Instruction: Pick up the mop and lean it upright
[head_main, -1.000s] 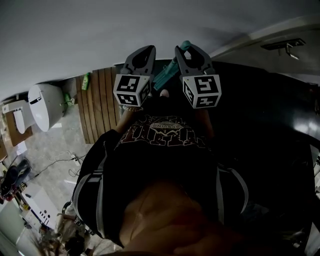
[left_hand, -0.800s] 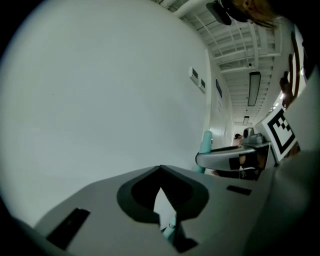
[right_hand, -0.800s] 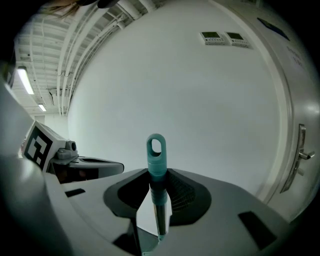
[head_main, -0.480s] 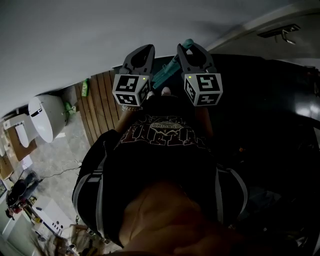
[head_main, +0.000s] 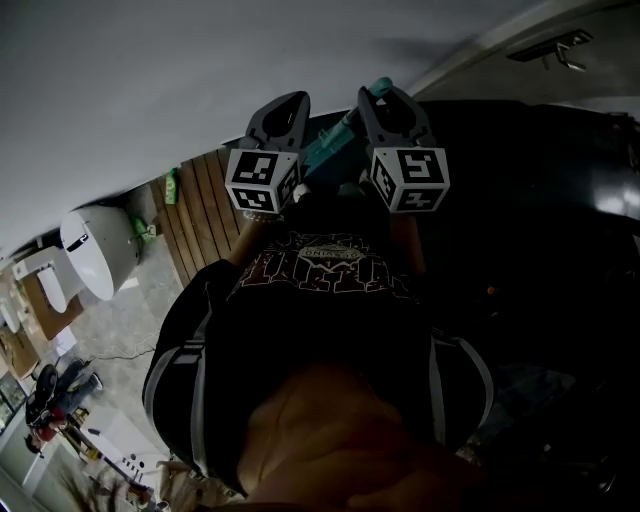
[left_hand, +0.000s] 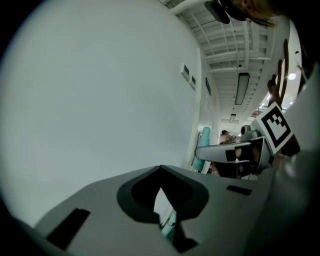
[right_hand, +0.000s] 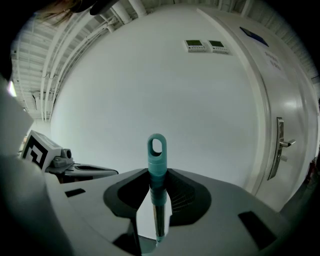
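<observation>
The mop's teal handle (right_hand: 156, 165), with a hanging loop at its end, stands upright between the jaws of my right gripper (right_hand: 156, 176), which is shut on it just below the loop. In the head view the handle (head_main: 328, 147) slants down and left from my right gripper (head_main: 384, 98), passing behind the left gripper's marker cube. The mop head is hidden. My left gripper (head_main: 288, 104) is raised beside it, its jaw tips together (left_hand: 160, 172). A sliver of the pole (left_hand: 169, 226) shows low in its gap.
A plain white wall (head_main: 200, 80) fills the space ahead. A door with a lever handle (right_hand: 280, 145) is to the right. Below left are a white toilet (head_main: 95, 245), a wooden slatted floor panel (head_main: 205, 205) and several small items on the floor. The person's black shirt (head_main: 320, 300) hides the floor underneath.
Both grippers and the handle stay raised in nearly the same place. The toilet and floor at lower left have drifted slightly as the head view shifted.
</observation>
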